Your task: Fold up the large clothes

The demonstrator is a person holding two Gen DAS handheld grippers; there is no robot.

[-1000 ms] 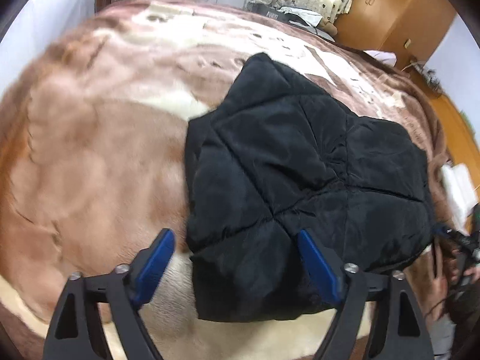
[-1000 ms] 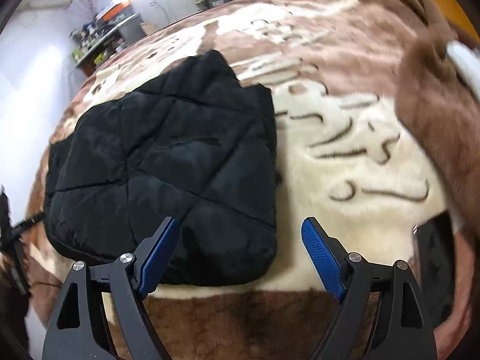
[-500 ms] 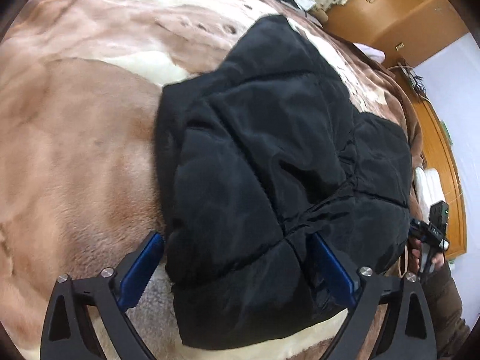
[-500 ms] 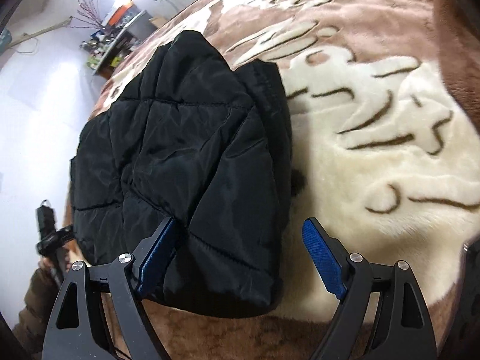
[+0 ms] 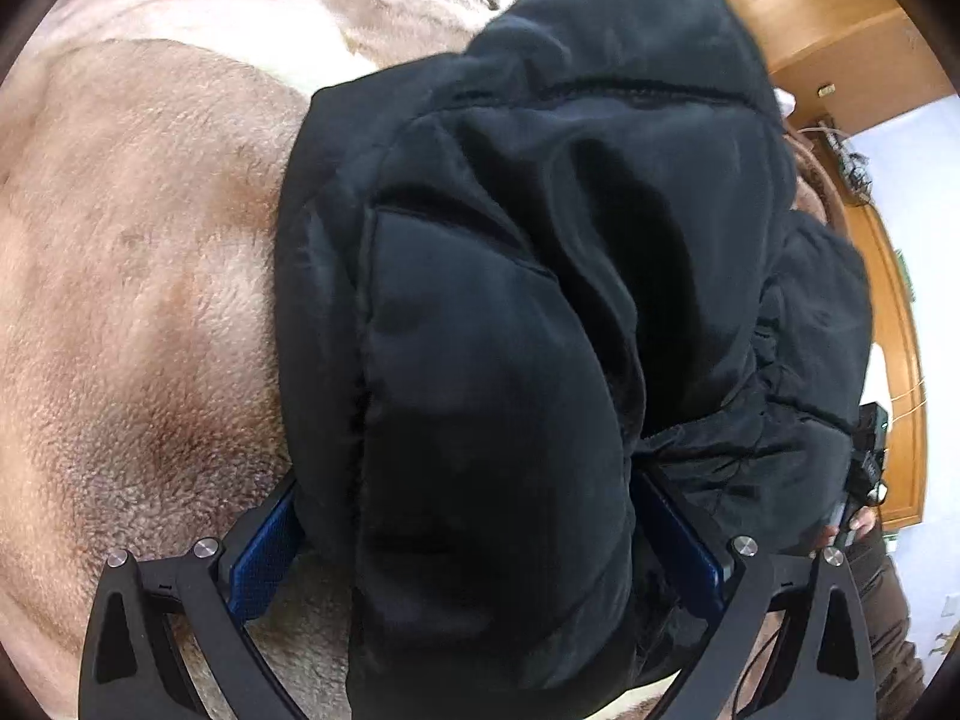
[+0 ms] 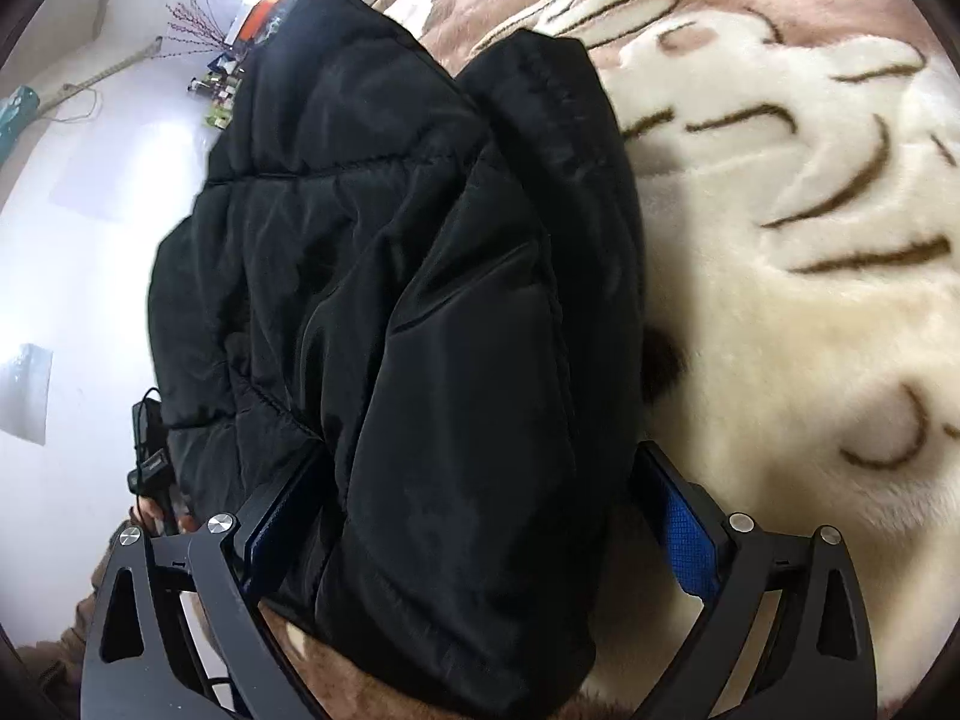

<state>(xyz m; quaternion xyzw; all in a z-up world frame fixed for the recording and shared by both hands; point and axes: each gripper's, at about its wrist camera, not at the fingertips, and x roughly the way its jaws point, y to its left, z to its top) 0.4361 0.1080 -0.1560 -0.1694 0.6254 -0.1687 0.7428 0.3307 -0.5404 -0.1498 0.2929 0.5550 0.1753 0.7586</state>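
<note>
The black quilted jacket (image 5: 540,300) lies folded into a thick, puffy bundle on the plush brown-and-cream blanket (image 5: 138,276), its near edge bulging toward both cameras. It sits there, on a wide soft surface, most likely because a bulky garment needs room to be laid out and turned over on itself.

In the left wrist view the jacket fills the frame from 12 o'clock down to 6 o'clock, and the left gripper (image 5: 474,546) straddles its near left corner. Its blue pads (image 5: 264,552) stand spread to their widest, one at 8 o'clock against the blanket side, one at 4 o'clock sunk beside a quilted seam. The padding swells between them, yet nothing is clamped: the jaws are released, seemingly set wide because the folded layers are thick.

In the right wrist view the right gripper (image 6: 480,540) straddles the opposite near corner, jacket between its fingers (image 6: 690,540), the cream patterned blanket out at 3 o'clock. Its jaws are opening, the pads not pressing the fabric.

Taking both near corners at once suggests the aim is to lift the whole edge evenly for another fold away from the person.

At 8 o'clock in the right view, a hand (image 6: 162,516) holds the other device.
</note>
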